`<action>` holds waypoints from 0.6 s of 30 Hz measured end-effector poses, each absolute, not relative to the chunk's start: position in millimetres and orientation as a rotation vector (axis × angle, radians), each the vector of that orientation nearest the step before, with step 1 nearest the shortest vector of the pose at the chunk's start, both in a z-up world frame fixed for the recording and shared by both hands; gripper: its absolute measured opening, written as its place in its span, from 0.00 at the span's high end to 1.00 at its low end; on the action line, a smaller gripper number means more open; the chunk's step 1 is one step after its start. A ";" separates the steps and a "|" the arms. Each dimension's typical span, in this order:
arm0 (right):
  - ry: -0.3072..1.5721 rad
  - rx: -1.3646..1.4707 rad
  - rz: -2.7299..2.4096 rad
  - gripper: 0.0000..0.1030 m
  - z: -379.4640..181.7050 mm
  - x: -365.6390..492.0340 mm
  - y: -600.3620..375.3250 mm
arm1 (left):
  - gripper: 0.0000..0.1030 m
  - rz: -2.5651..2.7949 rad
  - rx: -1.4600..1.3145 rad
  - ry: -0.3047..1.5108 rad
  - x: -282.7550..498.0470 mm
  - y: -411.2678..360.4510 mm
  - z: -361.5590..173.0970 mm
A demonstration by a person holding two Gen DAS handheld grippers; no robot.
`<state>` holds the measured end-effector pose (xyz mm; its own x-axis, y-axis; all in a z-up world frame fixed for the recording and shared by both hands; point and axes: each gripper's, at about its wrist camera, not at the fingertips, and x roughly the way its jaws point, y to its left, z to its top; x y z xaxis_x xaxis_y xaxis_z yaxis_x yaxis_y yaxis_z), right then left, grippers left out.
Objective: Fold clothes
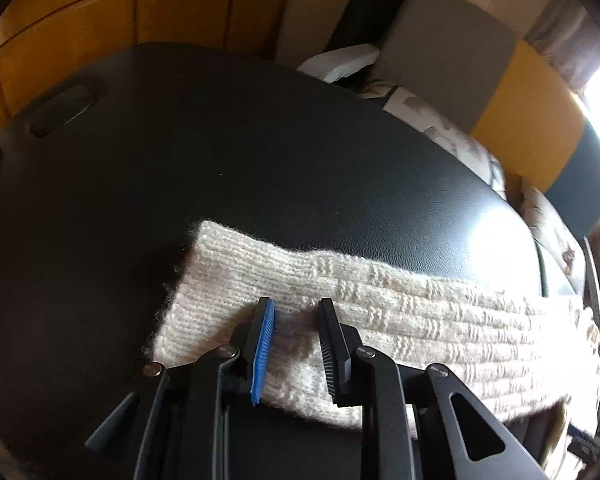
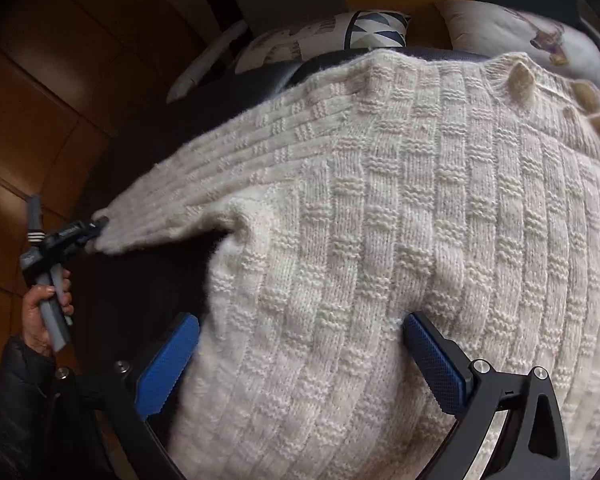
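Observation:
A cream knitted sweater (image 2: 400, 200) lies spread over a black padded surface, its neckline with pointed toggles at the far right. One sleeve (image 2: 204, 184) stretches out to the left, and my left gripper (image 2: 98, 232) pinches its cuff end. In the left wrist view the sleeve (image 1: 380, 312) runs off to the right, and my left gripper (image 1: 296, 308) is shut on the cuff, which sits slightly raised above the surface. My right gripper (image 2: 302, 320) stands wide open over the sweater's body near the armpit, its right fingertip (image 2: 414, 328) pressing into the knit.
The black leather top (image 1: 220, 152) has a handle slot (image 1: 62, 110) at its far left. Patterned cushions (image 2: 324, 40) and a grey and yellow sofa back (image 1: 480, 80) lie beyond it. The floor (image 2: 40, 100) is wood. A hand (image 2: 40, 312) in a dark sleeve holds the left gripper.

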<state>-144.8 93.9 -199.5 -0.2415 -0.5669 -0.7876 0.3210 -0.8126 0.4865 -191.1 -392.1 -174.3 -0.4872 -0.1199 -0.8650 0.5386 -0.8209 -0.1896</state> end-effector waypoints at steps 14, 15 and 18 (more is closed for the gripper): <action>-0.598 1.317 -2.738 0.00 -125.0 29.9 418.8 | 0.75 -3.000 1.604 0.711 -170.2 -81.9 -126.3; -0.613 1.323 -2.805 0.00 -121.5 42.8 441.4 | 0.74 -3.032 1.651 0.673 -168.7 -56.1 -128.3; -0.468 1.473 -2.991 0.00 -127.4 59.9 474.2 | 0.74 -3.089 1.806 0.521 -152.9 22.7 -136.5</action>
<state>59.9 474.2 -127.4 -0.5968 0.0778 -0.7986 -0.3179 -0.9368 0.1463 -152.9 22.7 -136.5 -0.4181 0.5266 -0.7402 -0.2546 -0.8501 -0.4610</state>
